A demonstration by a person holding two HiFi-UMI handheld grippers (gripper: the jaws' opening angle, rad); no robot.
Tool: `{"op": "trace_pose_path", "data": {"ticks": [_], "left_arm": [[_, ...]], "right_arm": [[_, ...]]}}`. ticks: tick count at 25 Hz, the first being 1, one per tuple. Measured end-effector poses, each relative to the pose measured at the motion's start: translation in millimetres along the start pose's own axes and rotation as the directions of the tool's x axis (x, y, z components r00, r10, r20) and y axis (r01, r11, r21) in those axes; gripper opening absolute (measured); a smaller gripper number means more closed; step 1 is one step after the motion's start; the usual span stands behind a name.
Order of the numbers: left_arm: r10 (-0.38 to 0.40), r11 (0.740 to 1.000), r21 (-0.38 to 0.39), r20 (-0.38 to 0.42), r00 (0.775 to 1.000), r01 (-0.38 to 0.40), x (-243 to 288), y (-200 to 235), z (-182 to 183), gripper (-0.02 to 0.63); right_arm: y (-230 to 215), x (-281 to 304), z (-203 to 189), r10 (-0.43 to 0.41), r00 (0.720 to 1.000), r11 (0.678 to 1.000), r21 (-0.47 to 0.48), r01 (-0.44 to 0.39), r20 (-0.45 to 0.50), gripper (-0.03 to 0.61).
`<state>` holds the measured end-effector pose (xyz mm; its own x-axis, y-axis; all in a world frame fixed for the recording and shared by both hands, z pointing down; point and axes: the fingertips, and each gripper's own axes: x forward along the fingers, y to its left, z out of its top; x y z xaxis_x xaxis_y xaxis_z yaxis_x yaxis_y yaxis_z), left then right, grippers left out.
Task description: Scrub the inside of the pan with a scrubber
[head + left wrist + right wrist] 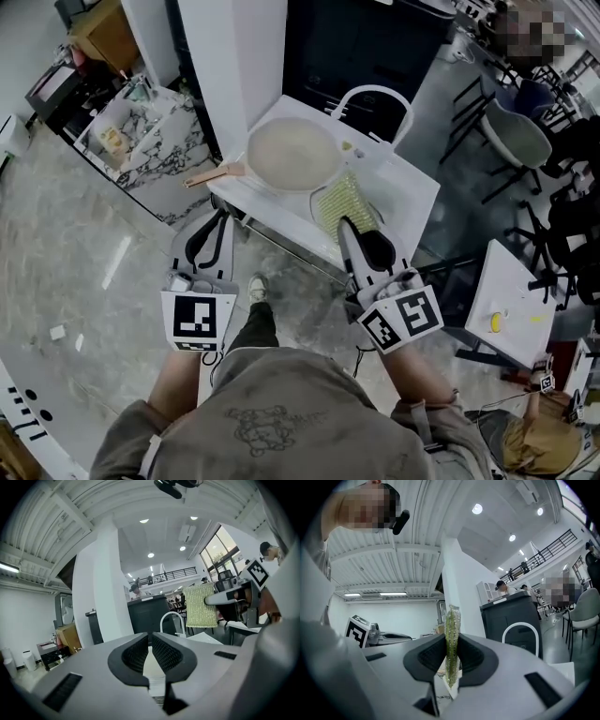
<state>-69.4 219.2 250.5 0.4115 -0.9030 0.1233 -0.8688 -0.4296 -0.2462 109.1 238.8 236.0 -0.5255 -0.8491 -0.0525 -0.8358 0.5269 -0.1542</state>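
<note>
Since the scrubber (pixel 451 620) looks soft and light, my right gripper (pixel 451 644) pinches its edge, pan (pixel 292 155) on the desk (pixel 412 187) just ahead, left gripper (pixel 150 645) closed on nothing.

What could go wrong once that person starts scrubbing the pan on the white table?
1. The pan sits loose near the table's edge, and its handle appears to poke past it. The left gripper is shut and empty, not steadying it, so scrubbing might push the pan around or off.
2. The right gripper pinches the thin scrubber at one end only; the floppy sheet may fold or slip out under pressure.
</note>
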Motion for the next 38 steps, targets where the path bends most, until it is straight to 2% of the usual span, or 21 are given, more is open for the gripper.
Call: {"op": "trace_pose_path", "data": {"ticks": [4, 15, 22, 29, 33, 35, 38], "left_arm": [[-0.033, 0.999, 0.030, -0.011, 0.999, 0.033, 33.0, 31.2, -2.3, 0.035], [-0.105, 0.994, 0.033, -0.036, 0.994, 0.106, 123.0, 107.6, -17.8, 0.035], [-0.180, 0.982, 0.039, -0.061, 0.982, 0.182, 169.2, 130.3, -34.9, 0.035], [-0.227, 0.972, 0.032, -0.111, 0.968, 0.231, 199.6, 132.7, -55.5, 0.038], [-0.242, 0.969, 0.024, -0.143, 0.960, 0.247, 214.2, 126.2, -62.1, 0.115], [-0.250, 0.966, 0.024, -0.165, 0.954, 0.257, 220.6, 123.3, -66.2, 0.132], [-0.272, 0.958, 0.033, -0.221, 0.937, 0.286, 230.3, 115.8, -76.4, 0.178]], "right_arm": [[-11.3, 43.6, 3.8, -0.024, 1.000, 1.000, 0.007, 0.025, -0.011, 0.071], [-43.7, 153.0, 1.5, -0.085, 0.995, 0.996, -0.007, 0.085, -0.056, 0.071], [-63.5, 196.9, -17.7, -0.125, 0.988, 0.992, -0.011, 0.125, -0.094, 0.071], [-85.2, 221.1, -36.6, -0.153, 0.976, 0.988, -0.030, 0.151, -0.154, 0.071], [-105.0, 230.1, -49.5, -0.160, 0.967, 0.987, -0.044, 0.155, -0.196, 0.071], [-115.5, 236.8, -57.4, -0.160, 0.962, 0.987, -0.051, 0.153, -0.220, 0.071], [-131.9, 246.9, -70.2, -0.162, 0.952, 0.987, -0.057, 0.152, -0.259, 0.071]]}}
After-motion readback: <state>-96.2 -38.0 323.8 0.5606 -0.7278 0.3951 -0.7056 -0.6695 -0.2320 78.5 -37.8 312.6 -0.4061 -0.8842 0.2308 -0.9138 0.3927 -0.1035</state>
